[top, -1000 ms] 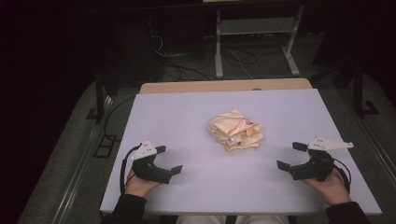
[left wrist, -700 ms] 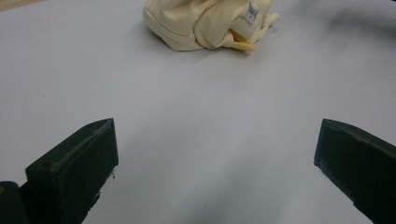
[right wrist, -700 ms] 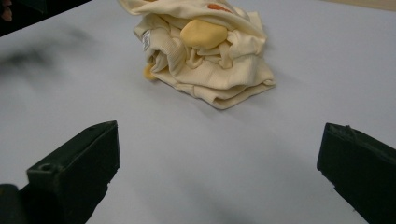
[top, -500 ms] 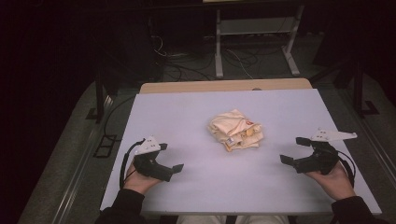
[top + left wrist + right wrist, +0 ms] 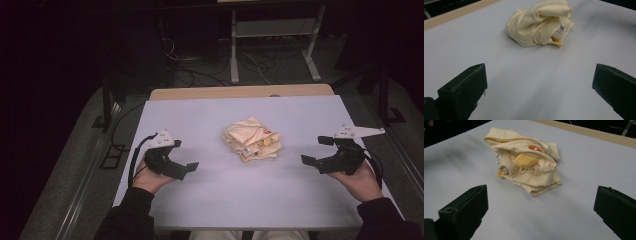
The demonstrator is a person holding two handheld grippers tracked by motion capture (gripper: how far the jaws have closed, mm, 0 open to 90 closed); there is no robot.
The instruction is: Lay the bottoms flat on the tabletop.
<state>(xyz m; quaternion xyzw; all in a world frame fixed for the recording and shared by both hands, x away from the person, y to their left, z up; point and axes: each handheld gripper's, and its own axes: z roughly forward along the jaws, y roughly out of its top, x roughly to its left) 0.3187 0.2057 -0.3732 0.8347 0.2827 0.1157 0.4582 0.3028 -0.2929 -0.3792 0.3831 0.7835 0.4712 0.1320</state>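
No legible text in any view. Crumpled cream garment carries a small white sewn-in tag with dark print, too small and blurred to read. In the right gripper view the same tag shows edge-on, also unreadable.

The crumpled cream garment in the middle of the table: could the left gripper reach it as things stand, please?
Probably yes: the left gripper is open, and bare table lies between it and the garment.

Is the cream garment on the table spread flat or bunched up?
Bunched up. The cream garment sits as a crumpled heap mid-table, layers folded over each other, its label and orange patches showing between folds. Neither gripper touches it.
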